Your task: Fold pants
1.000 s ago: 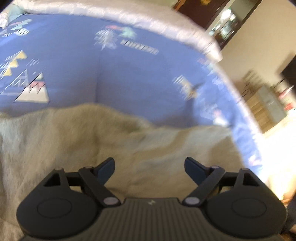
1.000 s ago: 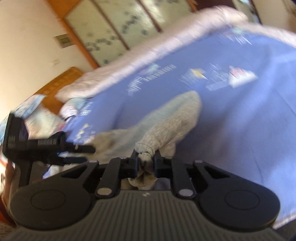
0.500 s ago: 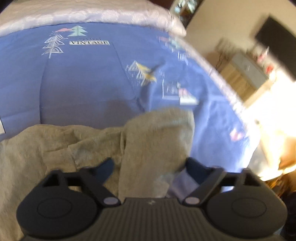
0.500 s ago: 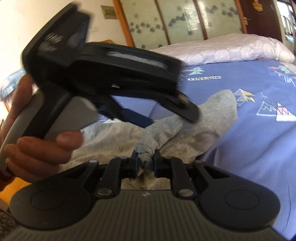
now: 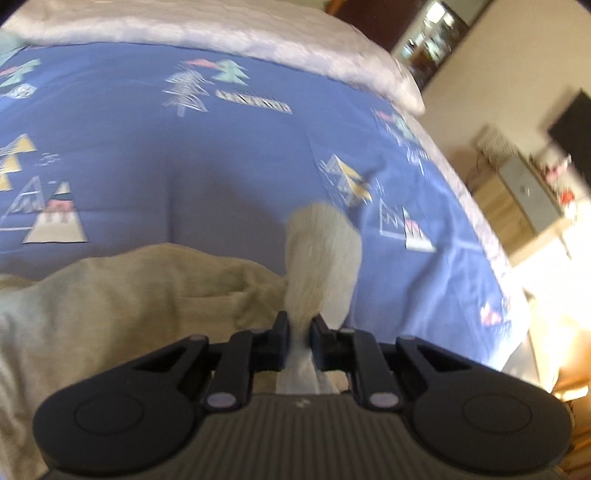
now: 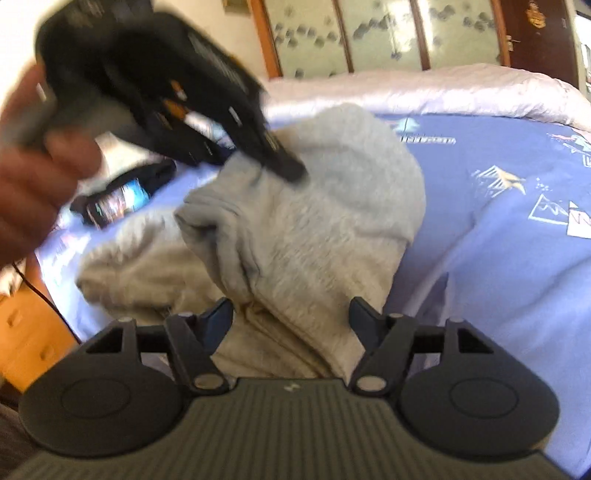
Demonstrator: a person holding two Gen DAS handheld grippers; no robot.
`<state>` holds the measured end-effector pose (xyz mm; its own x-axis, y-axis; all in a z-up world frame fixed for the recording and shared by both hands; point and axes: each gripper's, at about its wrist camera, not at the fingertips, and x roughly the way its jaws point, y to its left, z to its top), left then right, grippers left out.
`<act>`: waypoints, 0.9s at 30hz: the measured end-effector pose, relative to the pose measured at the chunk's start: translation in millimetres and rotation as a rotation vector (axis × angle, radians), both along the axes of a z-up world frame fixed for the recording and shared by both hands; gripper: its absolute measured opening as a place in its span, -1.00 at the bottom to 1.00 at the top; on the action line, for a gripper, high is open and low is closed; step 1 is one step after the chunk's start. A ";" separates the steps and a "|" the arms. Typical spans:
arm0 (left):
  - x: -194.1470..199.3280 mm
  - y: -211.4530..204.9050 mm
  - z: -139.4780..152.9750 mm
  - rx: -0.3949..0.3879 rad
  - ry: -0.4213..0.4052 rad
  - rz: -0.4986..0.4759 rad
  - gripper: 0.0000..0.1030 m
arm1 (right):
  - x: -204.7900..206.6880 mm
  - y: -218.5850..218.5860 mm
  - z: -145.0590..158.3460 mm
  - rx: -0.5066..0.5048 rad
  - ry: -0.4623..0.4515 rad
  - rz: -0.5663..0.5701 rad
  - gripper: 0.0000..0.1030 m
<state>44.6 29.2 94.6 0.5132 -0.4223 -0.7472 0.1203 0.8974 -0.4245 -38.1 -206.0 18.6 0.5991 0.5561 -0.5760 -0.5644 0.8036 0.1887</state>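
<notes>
The pants (image 5: pixel 122 295), pale grey-beige knit, lie bunched on the blue bedspread (image 5: pixel 221 155), toward its near edge. In the left wrist view most of the cloth spreads low and left, and one leg or cuff (image 5: pixel 323 254) rises from the heap as a narrow, pale upright strip against the blue. The left gripper (image 5: pixel 298 334) is clamped on the base of that strip, its fingers (image 5: pixel 279 332) drawn close with cloth pinched between them. In the right wrist view the pants (image 6: pixel 314 229) stand as a tall rounded fold, with a flatter part trailing left over the bedspread (image 6: pixel 517 258). The left gripper (image 6: pixel 286 168) shows there from the side, blurred, its tips pressed into the top of the fold, held by the person's left hand (image 6: pixel 33 177). The right gripper (image 6: pixel 290 315) has its fingers (image 6: pixel 218 317) spread wide, one on each side of the lower fold; whether they touch the cloth cannot be told. The bedspread carries printed triangles and trees (image 5: pixel 229 72). A pale quilted border (image 5: pixel 221 26) runs along its far edge. A dark phone-like object (image 6: pixel 118 195) lies on the bed left of the pants. Patterned wardrobe doors (image 6: pixel 380 33) stand behind the bed, and a wooden cabinet (image 5: pixel 517 206) stands off to the right.
</notes>
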 end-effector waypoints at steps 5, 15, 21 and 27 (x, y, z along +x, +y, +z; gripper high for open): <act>-18.2 56.7 25.5 -0.039 -0.082 0.122 -0.79 | 1.6 17.5 5.7 -0.016 0.013 0.007 -0.69; 3.9 58.5 -34.2 -0.012 0.056 0.105 0.56 | -2.3 27.4 17.4 -0.013 -0.032 -0.034 -0.78; 26.5 33.0 -66.1 -0.159 0.147 0.041 -0.05 | -5.3 22.8 24.7 0.053 -0.028 -0.073 -0.80; 15.3 20.4 -42.2 -0.083 0.067 0.026 -0.81 | -14.6 37.7 32.9 0.034 -0.085 -0.019 -0.85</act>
